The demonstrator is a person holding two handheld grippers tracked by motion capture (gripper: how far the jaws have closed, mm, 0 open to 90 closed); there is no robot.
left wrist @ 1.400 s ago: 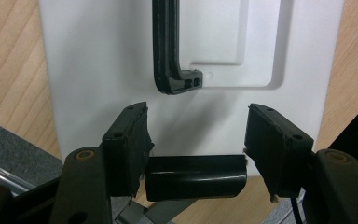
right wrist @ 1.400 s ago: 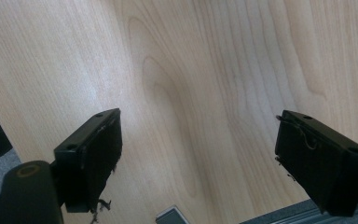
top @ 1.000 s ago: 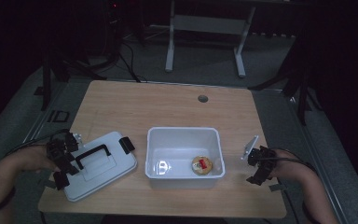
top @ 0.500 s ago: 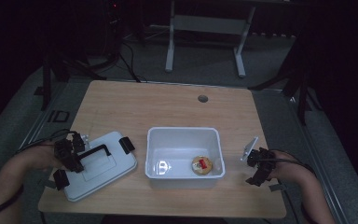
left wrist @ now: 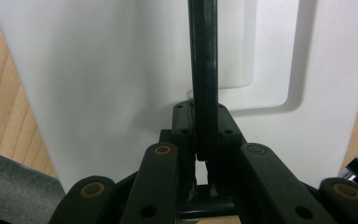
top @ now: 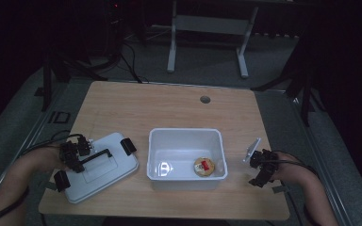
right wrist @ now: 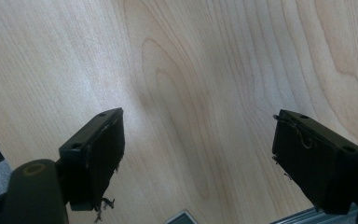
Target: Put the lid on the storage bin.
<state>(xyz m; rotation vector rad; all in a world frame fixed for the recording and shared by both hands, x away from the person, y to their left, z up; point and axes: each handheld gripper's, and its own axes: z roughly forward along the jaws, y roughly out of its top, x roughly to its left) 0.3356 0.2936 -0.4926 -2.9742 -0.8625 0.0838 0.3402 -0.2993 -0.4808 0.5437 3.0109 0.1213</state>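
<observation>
The left gripper (top: 78,157) has just been closing, and its jaws now pinch the thin black carry handle (left wrist: 203,70) of the flat white plastic lid (top: 99,165), the bar clamped tight between the pads. That lid lies on the pale wooden table (top: 169,108) at the near left, just beside the open white rectangular plastic bin (top: 187,153), its long axis running slantwise from the near-left corner up toward the bin, black latches at both ends. The handle follows that same diagonal. Over on the right, the right gripper (right wrist: 198,161) hovers with jaws spread wide over bare wood, holding nothing. Now the risk, as I judge it: the grip sits near one end of the handle, so a lift could let the lid swing and hang crooked, or clip the bin's rim and nudge it along with the small round red-topped item (top: 204,166) inside.
</observation>
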